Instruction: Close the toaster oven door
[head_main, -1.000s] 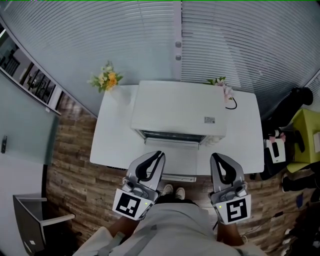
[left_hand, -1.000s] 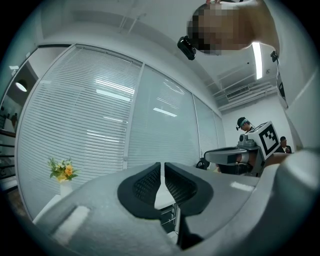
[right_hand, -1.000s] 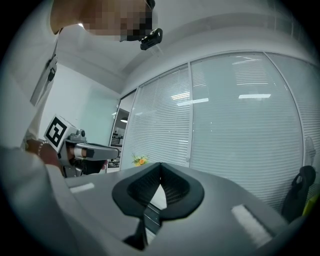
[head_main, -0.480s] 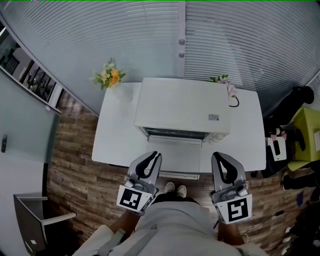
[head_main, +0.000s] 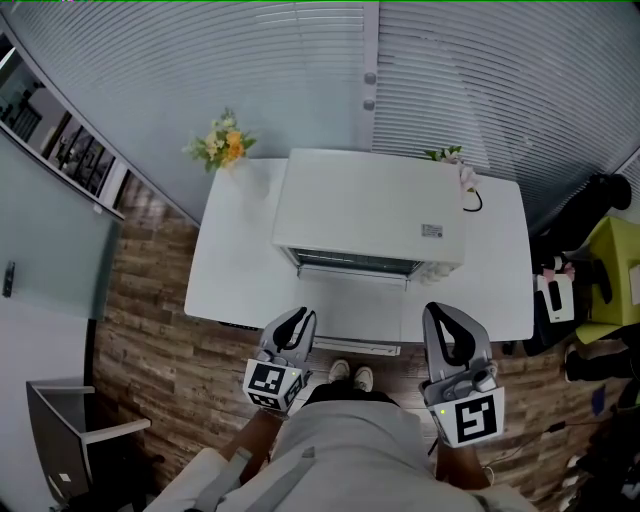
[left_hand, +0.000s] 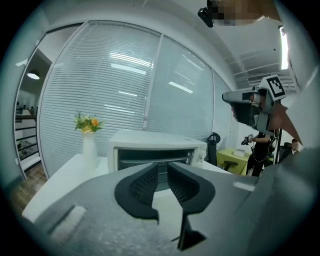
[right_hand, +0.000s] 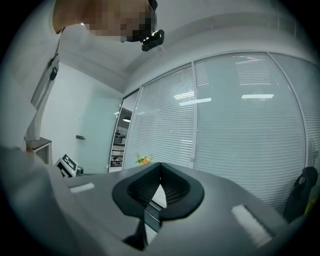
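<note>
A white toaster oven (head_main: 370, 210) stands on a white table (head_main: 235, 265). Its door (head_main: 350, 308) hangs open, lying flat toward me with the handle (head_main: 355, 347) at the table's front edge. My left gripper (head_main: 300, 317) hovers low, just off the door's front left corner; its jaws are opening, a narrow gap shows between them, and nothing is in it. In the left gripper view the toaster oven (left_hand: 155, 150) faces the left gripper (left_hand: 162, 167) with its dark cavity showing. My right gripper (head_main: 441, 312) hangs by the door's right front corner, tips together and empty.
A vase of yellow flowers (head_main: 225, 148) stands at the table's back left, pink flowers (head_main: 452, 162) and a black cable (head_main: 468, 205) at the back right. Window blinds run behind. A yellow-green seat (head_main: 615, 270) and a person in black (left_hand: 260, 145) are at the right.
My left gripper has drawn back and down from over the door's front edge, and its jaws have parted a little. The right gripper has stayed put.
</note>
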